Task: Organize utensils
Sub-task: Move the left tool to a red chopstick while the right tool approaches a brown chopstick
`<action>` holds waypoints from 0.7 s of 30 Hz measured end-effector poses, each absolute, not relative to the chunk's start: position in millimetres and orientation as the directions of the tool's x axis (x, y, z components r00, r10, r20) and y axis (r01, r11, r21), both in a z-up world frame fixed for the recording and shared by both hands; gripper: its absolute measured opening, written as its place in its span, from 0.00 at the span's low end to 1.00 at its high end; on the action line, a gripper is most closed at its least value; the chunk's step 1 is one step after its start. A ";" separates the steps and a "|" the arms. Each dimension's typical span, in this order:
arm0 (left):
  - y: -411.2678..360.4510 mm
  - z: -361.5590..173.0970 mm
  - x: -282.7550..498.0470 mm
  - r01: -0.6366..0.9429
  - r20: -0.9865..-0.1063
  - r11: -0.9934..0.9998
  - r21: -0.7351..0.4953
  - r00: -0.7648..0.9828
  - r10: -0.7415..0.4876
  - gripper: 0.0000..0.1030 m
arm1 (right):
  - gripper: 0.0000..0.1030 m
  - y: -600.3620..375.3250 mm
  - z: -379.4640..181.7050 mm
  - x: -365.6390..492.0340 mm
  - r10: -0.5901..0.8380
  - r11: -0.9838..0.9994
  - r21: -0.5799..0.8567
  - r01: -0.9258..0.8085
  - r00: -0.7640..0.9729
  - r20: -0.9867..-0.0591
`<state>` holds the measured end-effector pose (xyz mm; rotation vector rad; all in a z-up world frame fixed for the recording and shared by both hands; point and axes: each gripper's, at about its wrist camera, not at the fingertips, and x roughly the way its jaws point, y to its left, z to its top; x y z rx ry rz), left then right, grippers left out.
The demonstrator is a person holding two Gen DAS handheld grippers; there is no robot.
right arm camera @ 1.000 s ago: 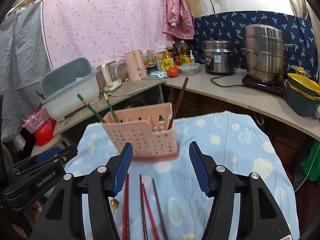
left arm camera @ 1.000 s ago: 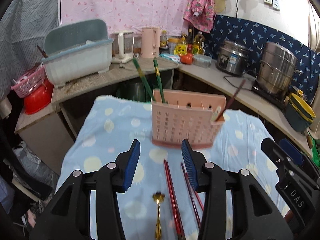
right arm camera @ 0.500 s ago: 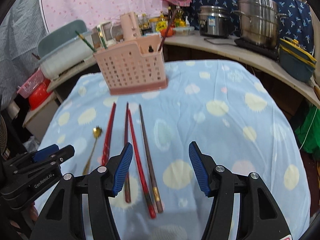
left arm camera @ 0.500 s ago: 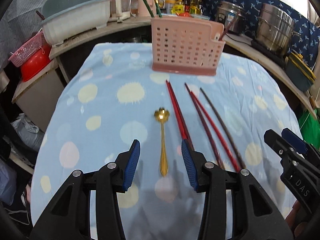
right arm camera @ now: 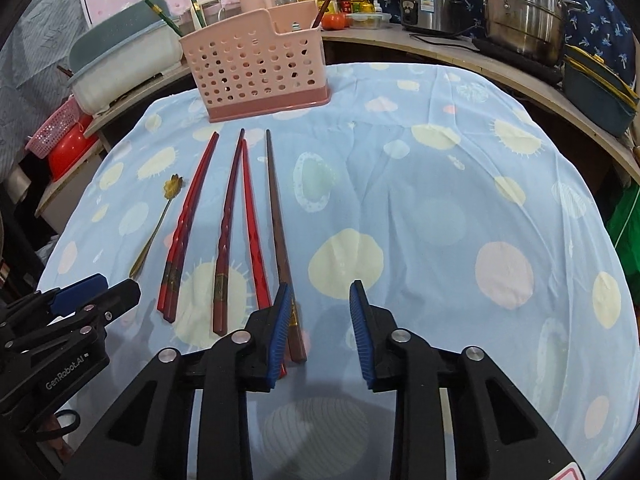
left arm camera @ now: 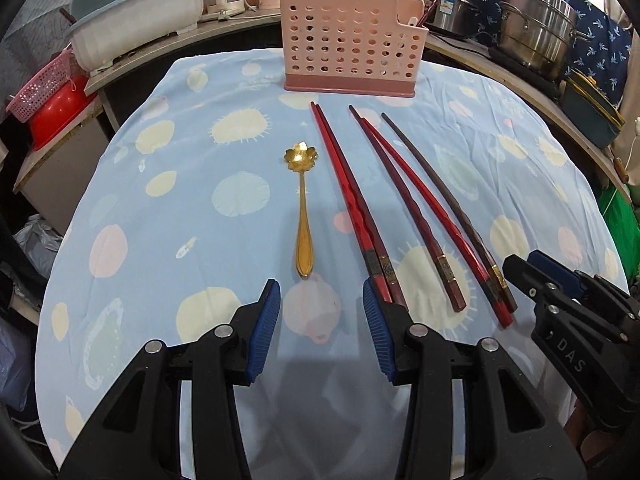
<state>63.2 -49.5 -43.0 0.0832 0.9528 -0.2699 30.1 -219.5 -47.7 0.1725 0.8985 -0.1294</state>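
A pink perforated utensil holder stands at the table's far side, also in the right wrist view, with green and dark chopsticks in it. On the blue dotted cloth lie a gold flower spoon, a red chopstick pair, a dark red chopstick, a red one and a brown one. My left gripper is open and empty just short of the spoon handle. My right gripper is open and empty; its left finger covers the brown chopstick's near end.
A grey-green dish bin, a pink basket and a red bowl sit on the left shelf. Steel pots and a rice cooker stand on the counter at right. Stacked bowls sit at far right.
Both grippers have pulled back and tilted down from the holder to the near ends of the utensils. All utensils lie where they were. Both grippers stay open.
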 end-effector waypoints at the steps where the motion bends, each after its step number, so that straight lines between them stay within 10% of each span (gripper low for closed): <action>1: -49.5 -43.7 63.1 0.264 -0.815 0.963 -0.049 0.547 -0.192 0.40 | 0.25 -219.1 -48.3 30.6 -0.037 0.979 0.096 0.182 0.614 -0.788; 21: -55.7 -49.6 62.6 0.281 -0.824 0.957 -0.074 0.523 -0.218 0.41 | 0.09 -215.0 -56.4 28.9 -0.021 0.981 0.101 0.168 0.601 -0.799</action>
